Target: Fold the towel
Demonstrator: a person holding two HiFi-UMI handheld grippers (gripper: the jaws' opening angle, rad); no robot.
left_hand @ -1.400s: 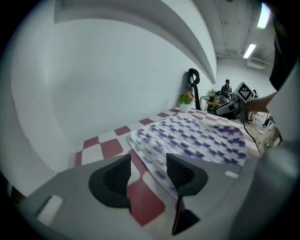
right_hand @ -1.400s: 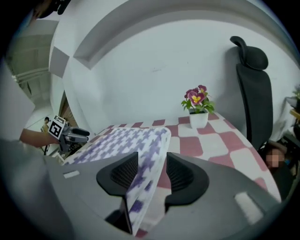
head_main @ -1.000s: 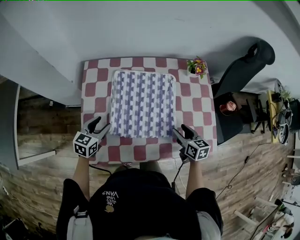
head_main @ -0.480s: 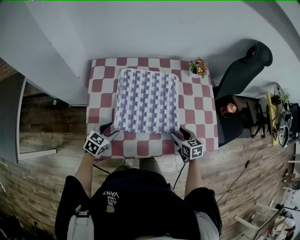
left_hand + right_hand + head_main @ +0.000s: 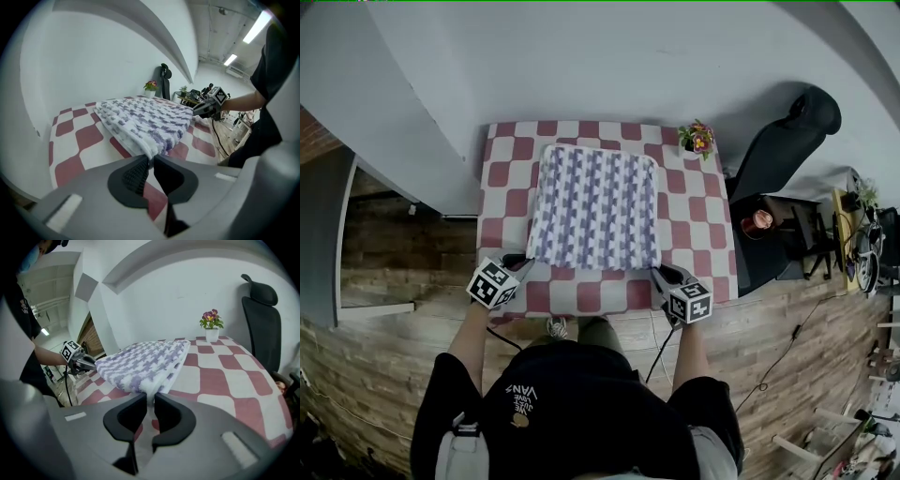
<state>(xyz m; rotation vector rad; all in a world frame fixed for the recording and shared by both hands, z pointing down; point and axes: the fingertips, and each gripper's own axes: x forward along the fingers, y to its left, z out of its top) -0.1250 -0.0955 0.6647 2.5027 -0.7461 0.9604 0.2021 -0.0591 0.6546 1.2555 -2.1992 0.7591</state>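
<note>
Two grippers are clenched on the towel (image 5: 595, 206). The left gripper (image 5: 151, 161) is seen with its jaws drawn nearly together on the white fringe of the corner at 7 o'clock of the towel. The right gripper (image 5: 149, 401) is pinched in the same way on the corner at 5 o'clock.

A second ago both pairs of jaws were held wide apart, just short of those corners and a little outside them. They have just been closing, and a fold of towel is now caught between each pair. Both grippers have been brought inward and down to the near edge. The towel itself is found where it was, unlifted.

The towel is laid flat in the middle of the table (image 5: 694, 234), which is covered in red and white checks. Its longer sides run from 12 to 6 o'clock. It is white, patterned with rows of lilac patches, and looks thick and nubbly. More than one layer is shown at its side edges.

At 1 o'clock of the towel a small flower pot (image 5: 697, 137) is set near the table's far corner. Off the table at 2 o'clock a black chair (image 5: 787, 141) is seen.
</note>
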